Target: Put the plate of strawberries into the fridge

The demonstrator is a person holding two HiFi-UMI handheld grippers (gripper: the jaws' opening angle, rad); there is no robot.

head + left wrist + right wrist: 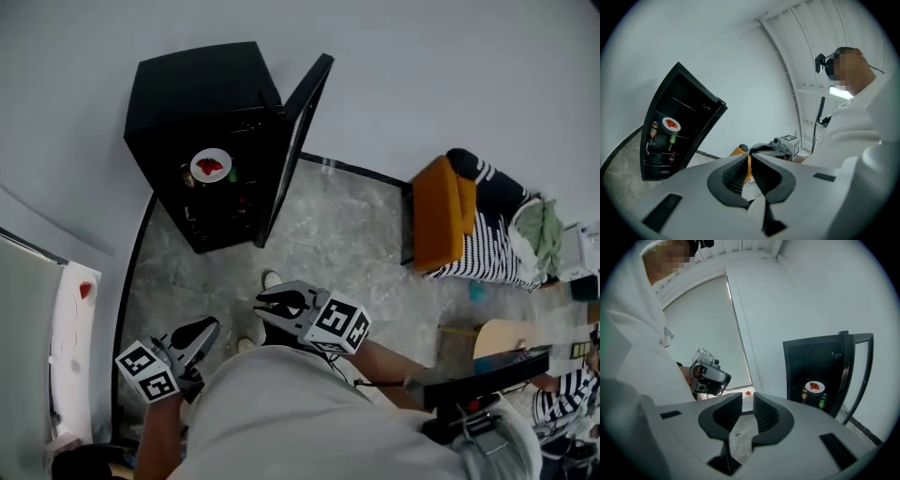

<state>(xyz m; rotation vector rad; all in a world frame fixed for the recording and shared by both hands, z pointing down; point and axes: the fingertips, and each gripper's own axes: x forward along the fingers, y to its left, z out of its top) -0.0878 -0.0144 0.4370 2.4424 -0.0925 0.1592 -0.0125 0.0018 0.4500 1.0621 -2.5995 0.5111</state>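
The white plate of strawberries (210, 167) rests on a shelf inside the black fridge (202, 94), whose door (298, 141) stands open to the right. The same plate (671, 123) shows small in the left gripper view, and the plate (814, 386) also appears in the right gripper view. Both grippers hang close to the person's body, well short of the fridge. My left gripper (208, 326) is shut with its tips (749, 154) touching and nothing held. A gap shows between the jaws of my right gripper (262, 305), open and empty (747, 399).
Cans or bottles (805, 393) stand on the shelf under the plate. An orange stool (441, 211) and striped bedding (492, 225) lie to the right on the marble floor. A white ledge (75, 328) with a small red item (85, 290) runs along the left.
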